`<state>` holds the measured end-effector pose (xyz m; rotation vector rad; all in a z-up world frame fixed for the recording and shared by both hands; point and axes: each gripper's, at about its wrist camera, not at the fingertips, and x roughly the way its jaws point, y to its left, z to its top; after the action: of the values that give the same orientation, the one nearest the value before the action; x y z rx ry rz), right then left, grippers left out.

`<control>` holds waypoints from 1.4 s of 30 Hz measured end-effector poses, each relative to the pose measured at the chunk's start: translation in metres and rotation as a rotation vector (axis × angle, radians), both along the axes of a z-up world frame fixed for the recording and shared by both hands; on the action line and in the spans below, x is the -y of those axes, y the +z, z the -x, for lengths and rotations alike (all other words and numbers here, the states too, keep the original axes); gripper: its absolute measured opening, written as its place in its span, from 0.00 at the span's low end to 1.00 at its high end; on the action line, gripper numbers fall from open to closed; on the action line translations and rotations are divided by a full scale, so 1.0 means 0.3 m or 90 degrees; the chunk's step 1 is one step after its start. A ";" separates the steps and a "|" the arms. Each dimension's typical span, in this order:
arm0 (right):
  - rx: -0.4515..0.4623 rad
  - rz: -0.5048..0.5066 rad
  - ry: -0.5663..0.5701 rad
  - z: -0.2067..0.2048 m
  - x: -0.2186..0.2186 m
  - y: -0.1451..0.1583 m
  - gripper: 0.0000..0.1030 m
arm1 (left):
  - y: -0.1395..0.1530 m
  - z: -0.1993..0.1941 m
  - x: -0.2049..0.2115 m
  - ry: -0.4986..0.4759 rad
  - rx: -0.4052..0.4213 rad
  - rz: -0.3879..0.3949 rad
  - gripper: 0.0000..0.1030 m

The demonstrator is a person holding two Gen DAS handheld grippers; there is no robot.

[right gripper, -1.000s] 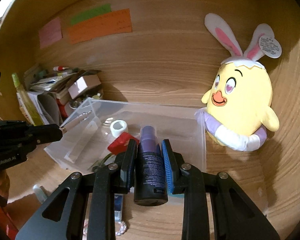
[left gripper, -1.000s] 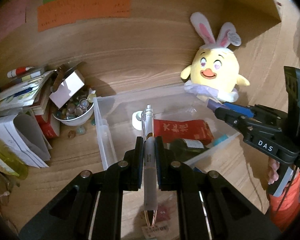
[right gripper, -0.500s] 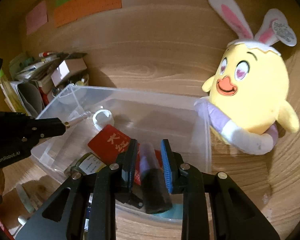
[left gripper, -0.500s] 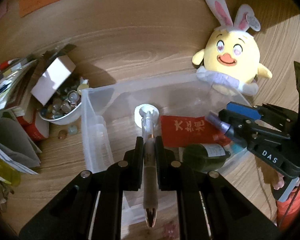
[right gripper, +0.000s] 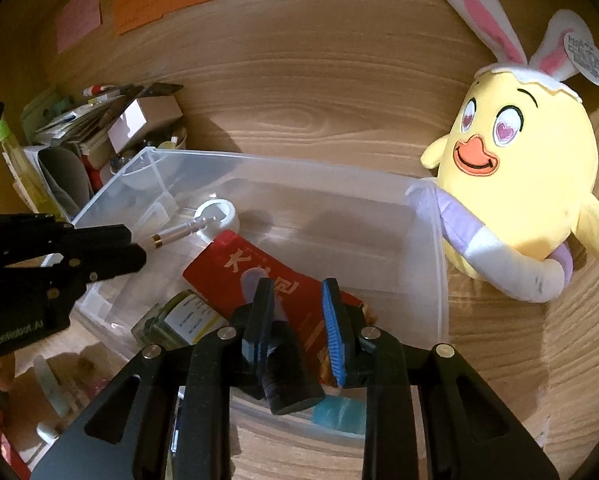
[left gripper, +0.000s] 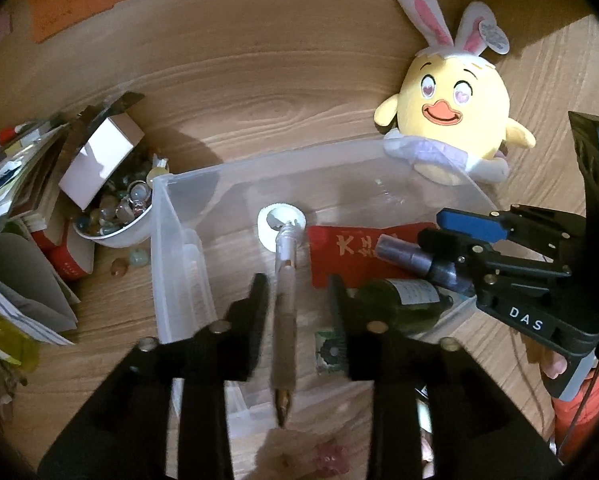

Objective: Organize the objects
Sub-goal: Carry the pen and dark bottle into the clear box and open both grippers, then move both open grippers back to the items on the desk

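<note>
Black right gripper [right gripper: 296, 312], blue-padded, silver screws.

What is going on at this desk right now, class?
A person is tidying small things into a clear plastic bin with two hand-held grippers. The left gripper has just been opening, and its pen lies loose between the jaws over the bin. The right gripper has a dark spray bottle between its jaws above the bin.

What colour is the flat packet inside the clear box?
The packet is red with pale lettering; it shows best in the right wrist view, lying in the clear box.
</note>
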<state>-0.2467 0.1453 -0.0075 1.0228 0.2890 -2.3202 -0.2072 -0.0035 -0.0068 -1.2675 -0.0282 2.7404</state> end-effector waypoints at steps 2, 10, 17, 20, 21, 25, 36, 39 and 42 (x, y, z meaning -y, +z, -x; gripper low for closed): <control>-0.007 0.001 -0.003 -0.011 -0.007 0.010 0.31 | 0.011 -0.017 0.000 0.000 -0.008 -0.002 0.40; -0.045 0.012 -0.011 -0.079 -0.036 0.065 0.52 | 0.064 -0.094 0.005 0.007 -0.042 -0.012 0.63; -0.071 0.027 -0.008 -0.159 -0.065 0.108 0.59 | 0.101 -0.183 0.006 0.009 -0.063 -0.017 0.71; -0.078 0.033 -0.005 -0.197 -0.074 0.120 0.61 | 0.114 -0.228 0.014 0.010 -0.072 -0.022 0.74; -0.081 0.034 -0.005 -0.210 -0.077 0.124 0.62 | 0.118 -0.244 0.016 0.011 -0.075 -0.024 0.74; -0.093 0.042 -0.009 -0.266 -0.092 0.137 0.66 | 0.128 -0.303 0.023 0.018 -0.085 -0.019 0.79; -0.097 0.049 -0.004 -0.395 -0.103 0.120 0.67 | 0.089 -0.441 0.075 0.041 -0.073 -0.021 0.90; -0.104 0.039 0.000 -0.430 -0.104 0.103 0.67 | 0.049 -0.466 0.087 0.045 -0.052 -0.026 0.90; -0.099 0.032 0.005 -0.454 -0.101 0.079 0.67 | 0.001 -0.488 0.096 0.049 -0.027 -0.025 0.90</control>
<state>-0.1105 0.1757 0.0160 0.8171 0.2941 -2.3915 -0.0609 -0.0323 -0.0064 -1.2219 -0.1296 2.8161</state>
